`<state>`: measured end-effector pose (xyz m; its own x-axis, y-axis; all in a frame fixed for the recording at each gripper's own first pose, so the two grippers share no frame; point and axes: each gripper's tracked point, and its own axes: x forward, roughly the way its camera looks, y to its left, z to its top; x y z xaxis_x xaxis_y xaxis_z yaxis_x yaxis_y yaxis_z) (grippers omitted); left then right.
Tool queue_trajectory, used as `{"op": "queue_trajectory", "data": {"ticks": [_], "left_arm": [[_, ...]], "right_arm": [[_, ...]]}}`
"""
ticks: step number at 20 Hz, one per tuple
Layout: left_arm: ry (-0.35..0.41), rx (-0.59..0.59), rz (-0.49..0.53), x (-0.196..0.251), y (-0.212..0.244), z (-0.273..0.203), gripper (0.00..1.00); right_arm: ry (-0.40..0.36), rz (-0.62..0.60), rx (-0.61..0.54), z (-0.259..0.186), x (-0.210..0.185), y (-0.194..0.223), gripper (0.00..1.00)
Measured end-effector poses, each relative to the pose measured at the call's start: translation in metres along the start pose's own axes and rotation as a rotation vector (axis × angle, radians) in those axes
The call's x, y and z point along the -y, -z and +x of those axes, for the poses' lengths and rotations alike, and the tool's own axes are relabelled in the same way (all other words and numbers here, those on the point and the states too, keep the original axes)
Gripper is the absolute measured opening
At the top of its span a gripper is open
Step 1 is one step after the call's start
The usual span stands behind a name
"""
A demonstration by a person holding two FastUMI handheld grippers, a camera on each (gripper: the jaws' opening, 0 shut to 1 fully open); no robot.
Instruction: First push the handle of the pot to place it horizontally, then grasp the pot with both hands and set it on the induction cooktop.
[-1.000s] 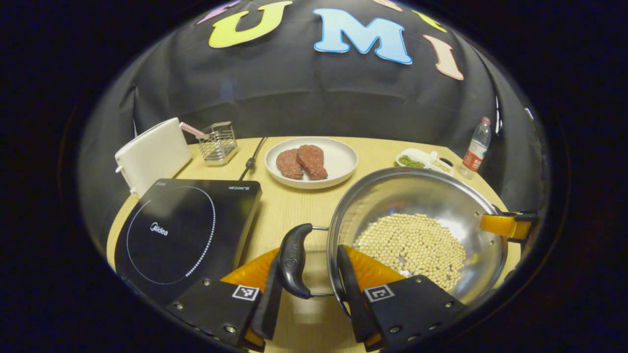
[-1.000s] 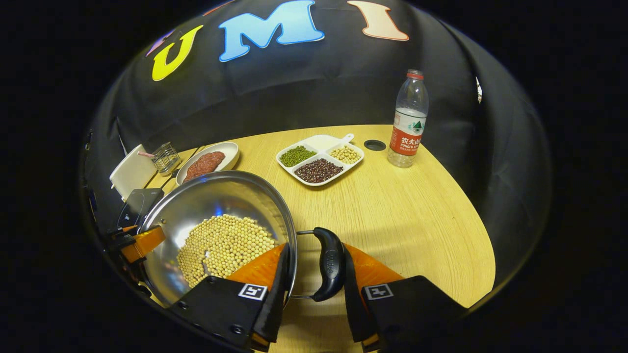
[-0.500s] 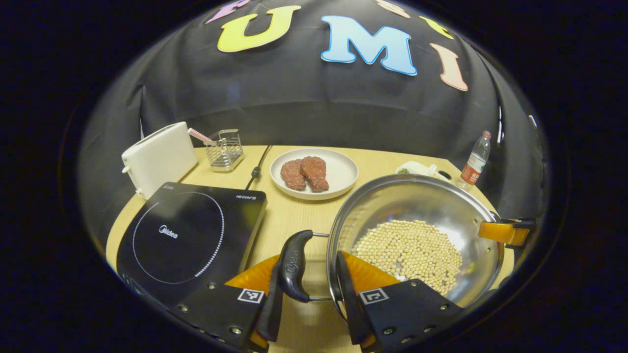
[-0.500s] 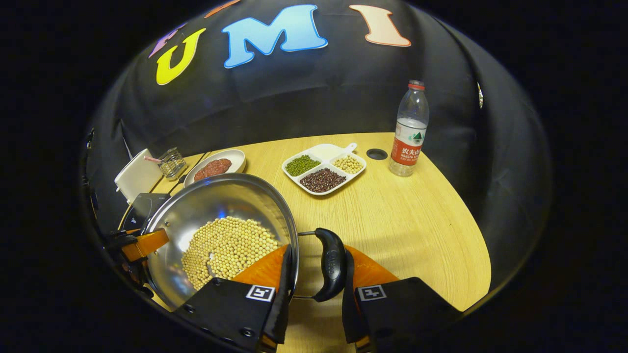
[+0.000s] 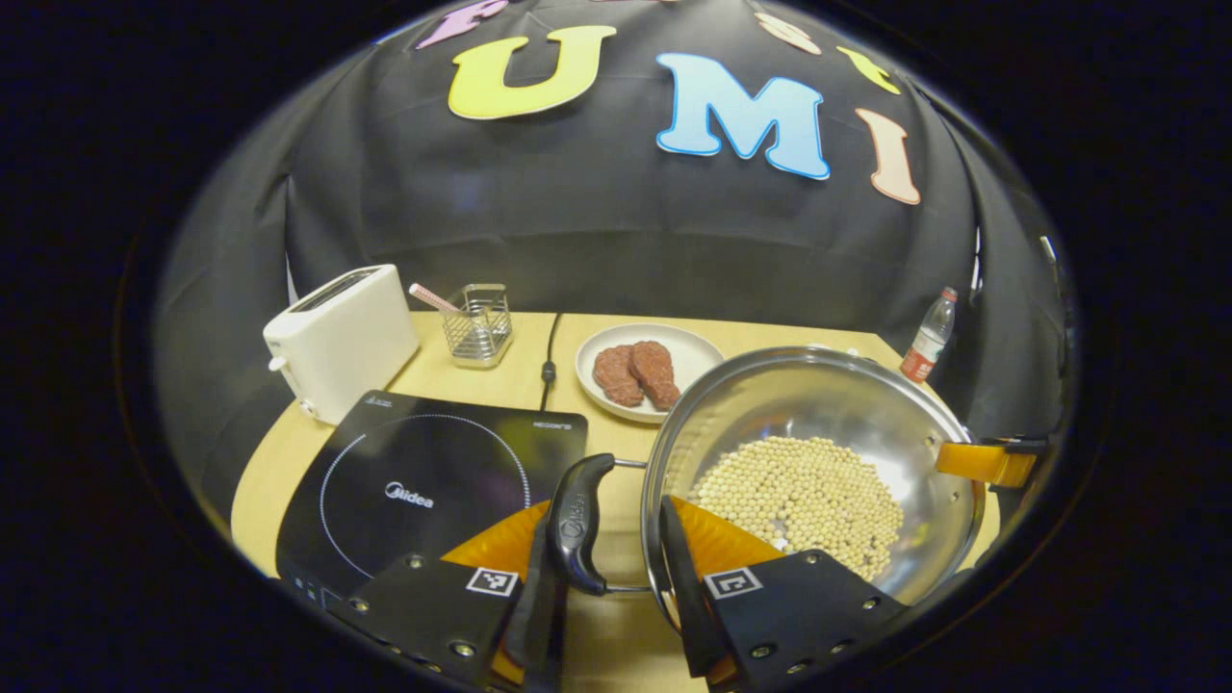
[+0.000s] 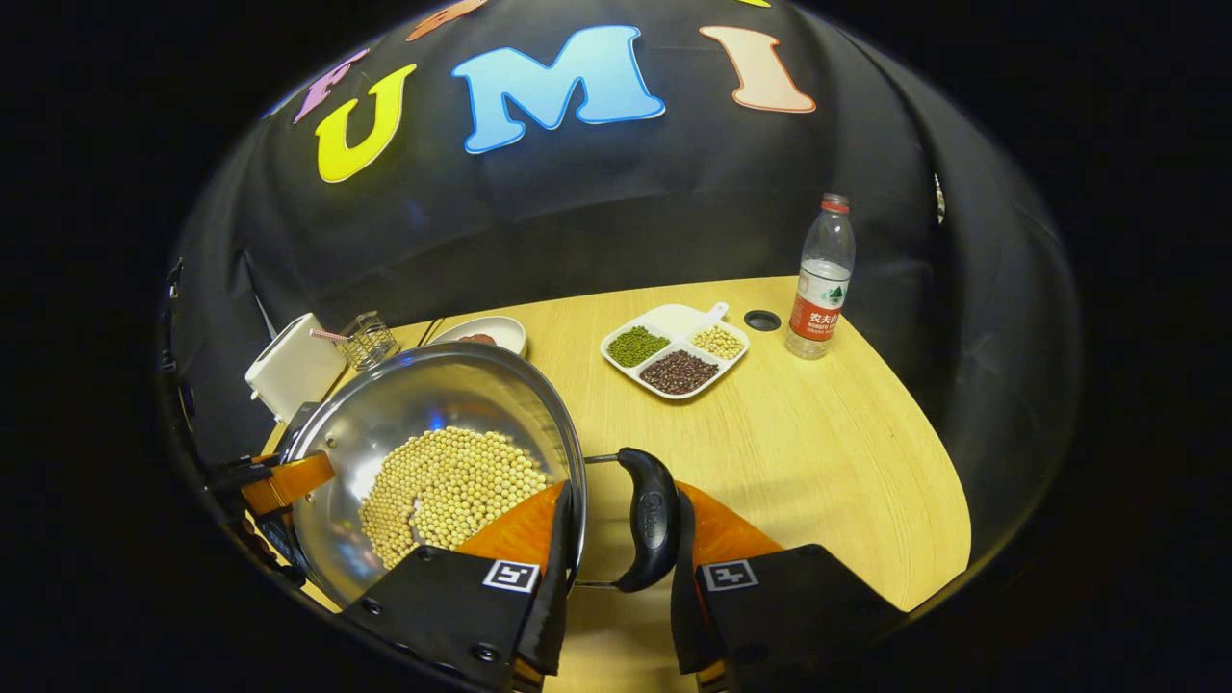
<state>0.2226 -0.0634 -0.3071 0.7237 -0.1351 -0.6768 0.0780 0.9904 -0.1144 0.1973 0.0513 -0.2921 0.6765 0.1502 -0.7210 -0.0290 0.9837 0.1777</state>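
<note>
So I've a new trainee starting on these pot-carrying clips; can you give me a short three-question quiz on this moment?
1. True or false: the pot is already sitting on the induction cooktop.
2. What does the left gripper hold? A) the toaster B) the pot's black side handle C) the water bottle
3. Fill in: the plate beside the pot holds two pieces of ____.

Key
1. False. It is beside the cooktop, with the right gripper at its other black handle.
2. B; the handle sits between its fingers.
3. Meat.
</note>
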Motion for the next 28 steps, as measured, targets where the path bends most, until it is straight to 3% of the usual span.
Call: {"op": "queue_trajectory", "data": {"ticks": [15, 28], "left_arm": [[0.01, -0.002, 0.01, -0.145, -0.017, -0.006, 0.58], [0.0, -0.022, 0.013, -0.24, -0.02, 0.005, 0.55]], "right_arm": [[0.007, 0.008, 0.006, 0.004, -0.136, 0.008, 0.43], [0.0, -0.007, -0.011, 0.025, -0.222, 0.014, 0.47]]}}
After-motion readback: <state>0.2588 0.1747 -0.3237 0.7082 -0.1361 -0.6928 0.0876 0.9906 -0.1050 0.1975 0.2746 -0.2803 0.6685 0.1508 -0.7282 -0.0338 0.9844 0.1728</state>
